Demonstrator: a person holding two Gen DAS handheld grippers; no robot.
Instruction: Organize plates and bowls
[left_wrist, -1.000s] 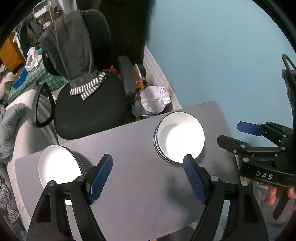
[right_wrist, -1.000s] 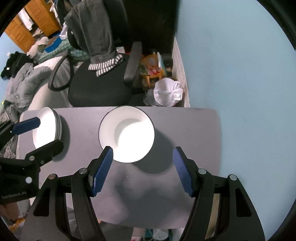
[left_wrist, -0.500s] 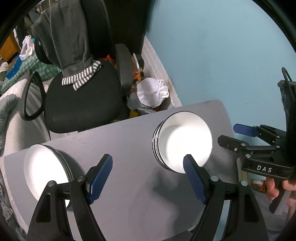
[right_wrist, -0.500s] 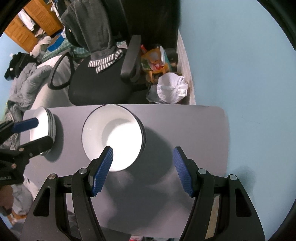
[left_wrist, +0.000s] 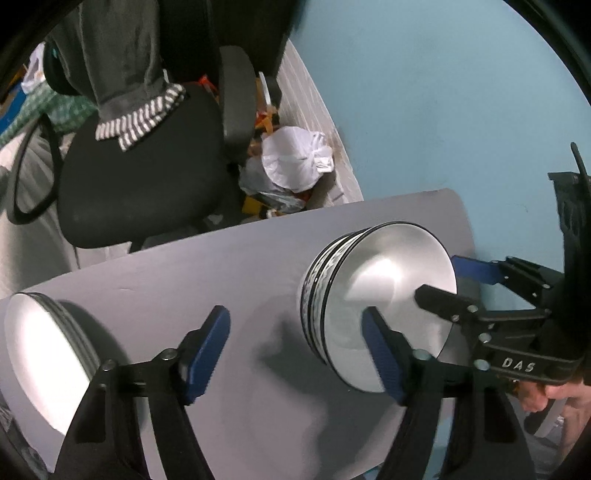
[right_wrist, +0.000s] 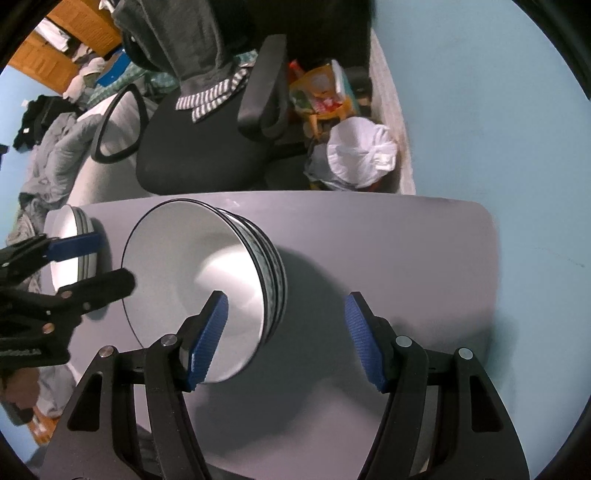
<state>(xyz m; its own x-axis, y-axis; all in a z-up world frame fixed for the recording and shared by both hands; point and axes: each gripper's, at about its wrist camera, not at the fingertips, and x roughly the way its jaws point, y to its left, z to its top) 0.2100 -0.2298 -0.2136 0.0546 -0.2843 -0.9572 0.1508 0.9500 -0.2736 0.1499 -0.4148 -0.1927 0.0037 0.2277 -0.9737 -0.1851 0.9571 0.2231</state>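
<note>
1. Since the earlier frame both my grippers have dropped closer to the grey bench (left_wrist: 236, 266), and the dishes loom larger.
2. Left of my left gripper (left_wrist: 295, 350) sits the plate stack (left_wrist: 40, 354), outside its jaws.
3. The left jaws have just been closing a little, yet stand wide with only bare bench between them.
4. The bowl stack (right_wrist: 199, 280) lies under my right gripper's (right_wrist: 286, 339) left jaw; those jaws gape, gripping nothing.
5. Beyond the jaws stands an office chair (right_wrist: 199, 147).
</note>
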